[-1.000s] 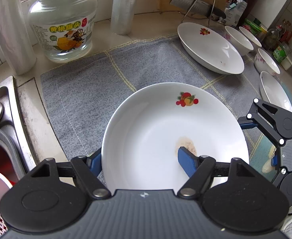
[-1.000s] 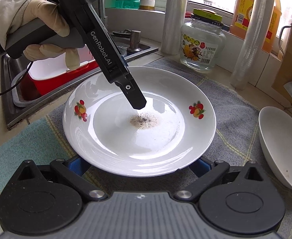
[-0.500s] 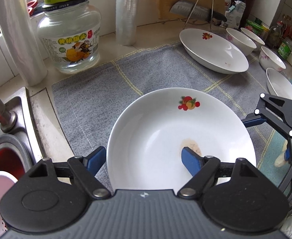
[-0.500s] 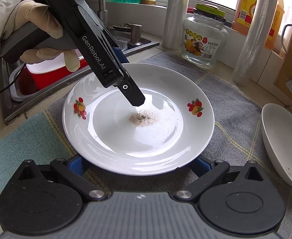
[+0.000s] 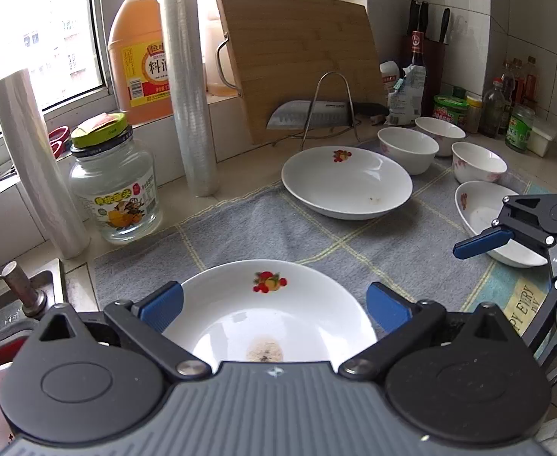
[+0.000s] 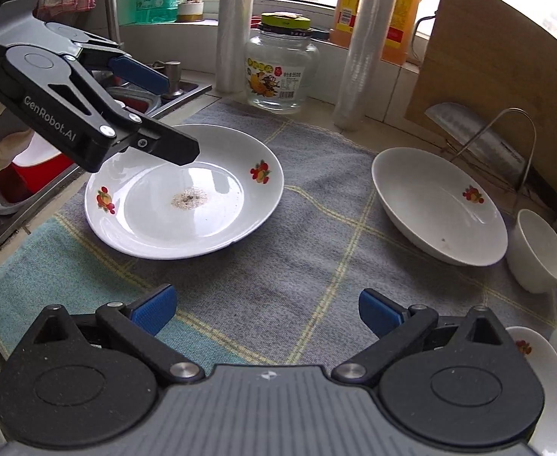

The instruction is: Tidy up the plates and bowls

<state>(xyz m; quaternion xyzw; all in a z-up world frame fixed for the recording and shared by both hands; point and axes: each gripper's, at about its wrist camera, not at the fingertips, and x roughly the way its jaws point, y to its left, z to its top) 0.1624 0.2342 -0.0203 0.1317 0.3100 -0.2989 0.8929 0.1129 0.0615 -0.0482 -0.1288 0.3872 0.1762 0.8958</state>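
On the grey cloth, the left wrist view shows a crumb-stained plate between the opening left gripper pads, untouched. From the right wrist, the right gripper is spread over bare cloth; a deep dish holds specks.

Left gripper: its jaws are opening, letting go of the near plate, which they were clamping a second ago; it is pulling back and up from the rim.
Near plate: now lying flat on the grey cloth near the cloth's sink-side edge, free of both grippers.
Right gripper: backing away from the plate's edge it was flanking; only cloth is showing between its spread pads.
Views: both are tilting up, taking in more of the far counter.
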